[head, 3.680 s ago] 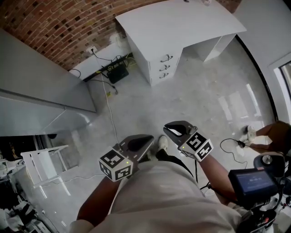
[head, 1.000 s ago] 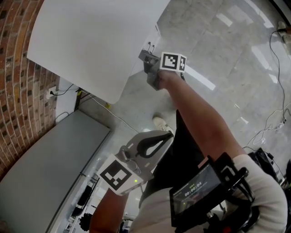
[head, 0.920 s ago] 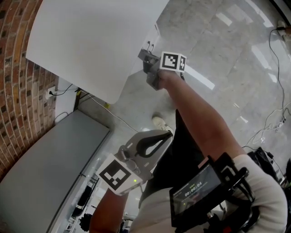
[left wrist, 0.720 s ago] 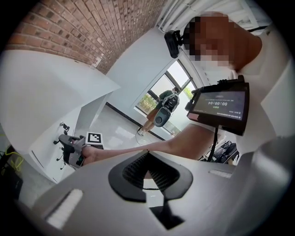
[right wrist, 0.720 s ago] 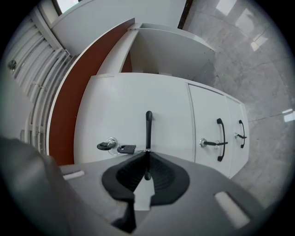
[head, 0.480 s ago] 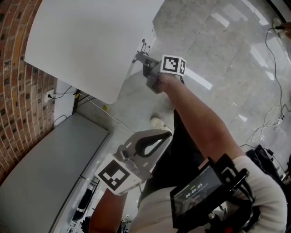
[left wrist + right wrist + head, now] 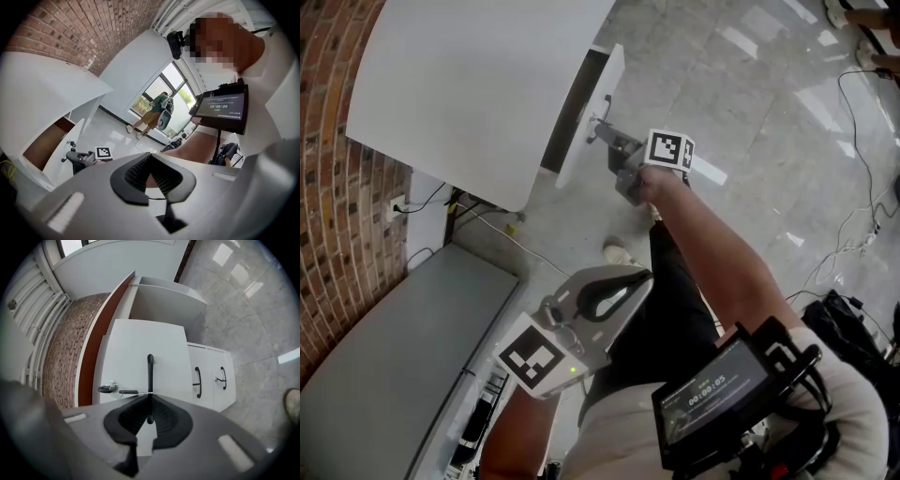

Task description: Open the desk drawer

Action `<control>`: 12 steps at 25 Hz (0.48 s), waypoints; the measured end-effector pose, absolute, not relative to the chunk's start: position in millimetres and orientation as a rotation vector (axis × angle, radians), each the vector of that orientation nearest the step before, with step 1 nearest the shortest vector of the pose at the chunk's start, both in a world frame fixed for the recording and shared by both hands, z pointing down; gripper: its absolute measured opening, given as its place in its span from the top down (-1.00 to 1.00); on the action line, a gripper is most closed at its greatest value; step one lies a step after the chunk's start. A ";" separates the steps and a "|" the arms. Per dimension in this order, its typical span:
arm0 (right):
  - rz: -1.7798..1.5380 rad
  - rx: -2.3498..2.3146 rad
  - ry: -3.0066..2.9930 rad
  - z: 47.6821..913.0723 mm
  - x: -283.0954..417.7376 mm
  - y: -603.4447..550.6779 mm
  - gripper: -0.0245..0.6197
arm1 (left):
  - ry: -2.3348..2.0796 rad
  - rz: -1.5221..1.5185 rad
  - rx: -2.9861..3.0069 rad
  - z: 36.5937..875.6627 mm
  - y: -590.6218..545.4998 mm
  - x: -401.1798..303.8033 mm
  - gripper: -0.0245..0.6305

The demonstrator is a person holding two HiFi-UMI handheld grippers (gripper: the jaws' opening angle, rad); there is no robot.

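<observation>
Desk drawer (image 7: 592, 105), the uppermost of 3, stands partway out from under the white surface (image 7: 469, 84), its dark interior showing behind the front panel. The right tongs (image 7: 605, 133) are clenched on the drawer's black bar handle (image 7: 150, 371), arm outstretched. A key (image 7: 108, 389) sits in the lock just beside the handle. The 2 lower drawers (image 7: 208, 376) are shut. The left tongs (image 7: 639, 279) are closed on nothing, low by the person's waist, well apart from the desk. A brick wall (image 7: 328, 187) lies beyond.
</observation>
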State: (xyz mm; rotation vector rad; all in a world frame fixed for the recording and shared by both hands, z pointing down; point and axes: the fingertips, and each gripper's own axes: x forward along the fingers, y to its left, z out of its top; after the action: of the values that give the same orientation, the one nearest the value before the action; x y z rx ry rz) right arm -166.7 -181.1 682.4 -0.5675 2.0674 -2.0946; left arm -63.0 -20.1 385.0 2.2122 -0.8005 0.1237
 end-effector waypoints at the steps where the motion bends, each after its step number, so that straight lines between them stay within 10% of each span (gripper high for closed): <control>1: -2.099 -0.573 2.066 684.2 -163.7 -179.6 0.86 | -0.797 0.123 2.214 385.4 -20.4 -63.5 0.91; 12: -2.123 -0.615 2.074 696.9 -142.9 -169.3 0.86 | -0.769 0.106 2.225 387.8 -20.3 -64.7 0.91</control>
State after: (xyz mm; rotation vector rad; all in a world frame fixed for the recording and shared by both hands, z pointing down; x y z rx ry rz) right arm -142.9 -169.3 696.9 -0.6151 2.0738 -2.1228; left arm -64.7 -20.3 387.8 2.2247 -0.7692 0.1060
